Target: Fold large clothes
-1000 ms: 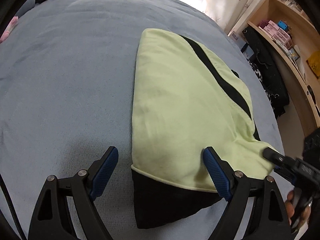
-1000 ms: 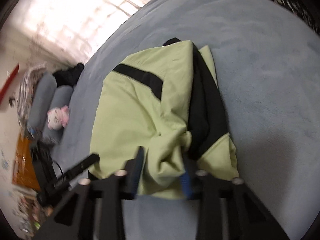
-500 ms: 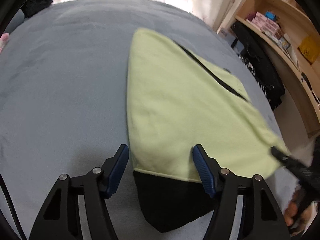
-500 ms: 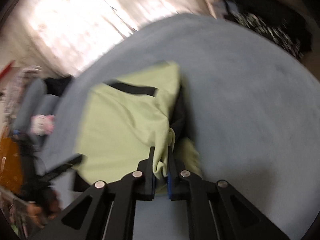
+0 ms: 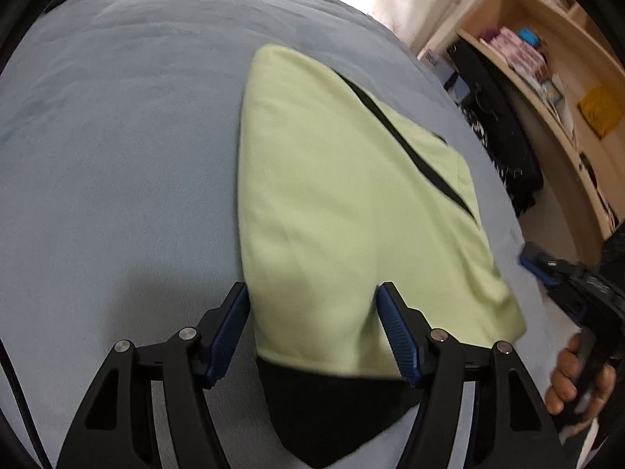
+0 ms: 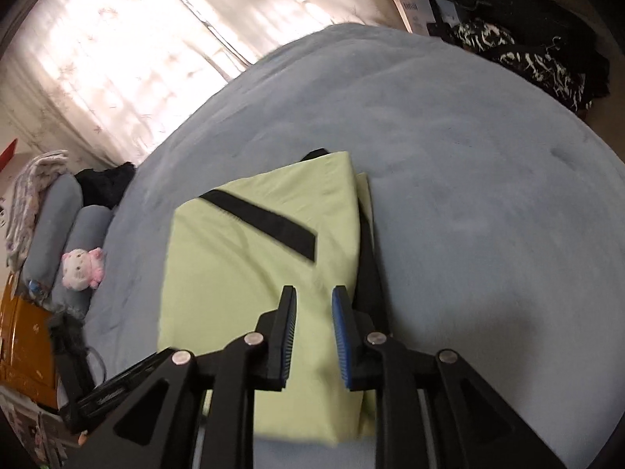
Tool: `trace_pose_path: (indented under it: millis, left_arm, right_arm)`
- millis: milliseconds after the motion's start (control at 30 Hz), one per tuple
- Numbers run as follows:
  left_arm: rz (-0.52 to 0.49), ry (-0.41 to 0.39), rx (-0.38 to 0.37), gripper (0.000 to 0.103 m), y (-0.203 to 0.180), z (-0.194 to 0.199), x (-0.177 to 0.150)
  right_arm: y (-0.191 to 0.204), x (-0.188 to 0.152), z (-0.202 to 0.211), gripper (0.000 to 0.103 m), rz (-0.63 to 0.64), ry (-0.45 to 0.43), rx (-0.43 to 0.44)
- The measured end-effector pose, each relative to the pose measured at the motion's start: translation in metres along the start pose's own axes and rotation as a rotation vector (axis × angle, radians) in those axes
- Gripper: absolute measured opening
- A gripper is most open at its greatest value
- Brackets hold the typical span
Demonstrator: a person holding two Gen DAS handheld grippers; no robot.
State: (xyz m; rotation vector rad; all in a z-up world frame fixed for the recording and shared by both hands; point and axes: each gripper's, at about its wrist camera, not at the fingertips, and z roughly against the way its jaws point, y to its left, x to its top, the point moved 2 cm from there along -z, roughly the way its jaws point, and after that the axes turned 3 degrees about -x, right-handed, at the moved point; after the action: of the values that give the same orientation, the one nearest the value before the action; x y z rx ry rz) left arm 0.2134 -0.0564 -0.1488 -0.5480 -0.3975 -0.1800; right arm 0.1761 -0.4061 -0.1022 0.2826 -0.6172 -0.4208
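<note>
Pale green garment with black stripe and black hem [image 5: 351,215] lies folded flat on the grey-blue fleece bed cover [image 5: 117,156], toward its near edge. I hold the left gripper [image 5: 312,324] over the garment's near end, jaws well apart and straddling the cloth, pads not pressing it. I hold the right gripper [image 6: 312,332] above the garment's right-hand fold, jaws narrowly parted and opening, with nothing between them. My right hand [image 5: 578,375] shows at the bed cover's right edge. A pink-and-white plush toy [image 6: 84,267] rests by grey pillows [image 6: 66,219].
</note>
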Motion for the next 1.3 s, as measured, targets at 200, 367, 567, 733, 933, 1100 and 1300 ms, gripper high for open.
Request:
trace_pose_path:
  millis: [200, 367, 567, 733, 933, 1100, 1300]
  left_arm:
    - [-0.021, -0.006, -0.019, 0.067, 0.002, -0.006, 0.029]
    - [0.008, -0.005, -0.017, 0.067, 0.007, -0.018, 0.043]
    - [0.030, 0.000, -0.041, 0.069, 0.012, -0.022, 0.045]
    - [0.028, -0.005, -0.038, 0.070, 0.016, -0.022, 0.045]
    - [0.019, 0.003, -0.038, 0.071, 0.017, -0.021, 0.045]
    - [0.024, 0.001, -0.042, 0.072, 0.019, -0.023, 0.042]
    - [0.000, 0.004, -0.023, 0.074, 0.015, -0.027, 0.043]
  right_arm:
    - [-0.015, 0.008, -0.056, 0.019, -0.098, 0.136, 0.056]
    - [-0.022, 0.017, -0.075, 0.019, -0.110, 0.167, 0.046]
    - [-0.037, 0.016, -0.069, 0.020, -0.173, 0.178, 0.079]
    - [-0.043, 0.008, -0.068, 0.029, -0.214, 0.197, 0.133]
    - [-0.040, 0.005, -0.070, 0.037, -0.199, 0.219, 0.124]
    - [-0.033, 0.015, -0.087, 0.038, -0.169, 0.220, 0.118]
    - [-0.016, 0.031, -0.097, 0.014, -0.044, 0.151, 0.138]
